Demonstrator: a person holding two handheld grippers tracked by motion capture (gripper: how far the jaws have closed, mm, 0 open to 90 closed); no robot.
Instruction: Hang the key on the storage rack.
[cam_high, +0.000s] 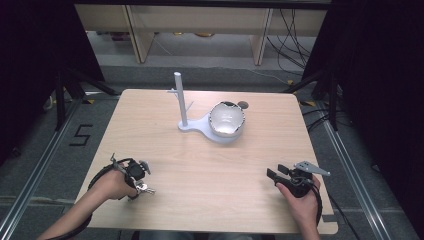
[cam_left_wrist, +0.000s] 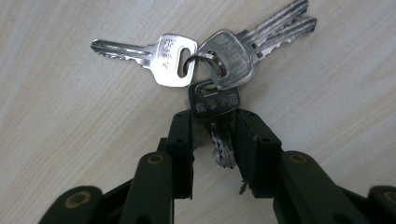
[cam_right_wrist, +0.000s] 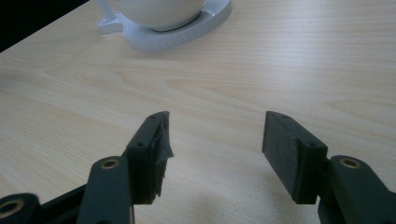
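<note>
My left hand (cam_high: 116, 184) rested low at the near left of the desk (cam_high: 210, 165), its fingers (cam_left_wrist: 182, 135) pointed down at the bunch of keys (cam_left_wrist: 205, 70) lying flat on the wood. They stood either side of the dark-headed key (cam_left_wrist: 214, 100), close against its blade, though I could not quite tell if the pads were pressing it. The bunch was silver, several keys fanned out from one ring (cam_left_wrist: 205, 63). My right hand (cam_high: 300, 192) lay at the near right, its fingers (cam_right_wrist: 292, 151) wide apart over bare wood, aimed toward the far white stand (cam_high: 210, 130) and its bowl (cam_high: 226, 119).
</note>
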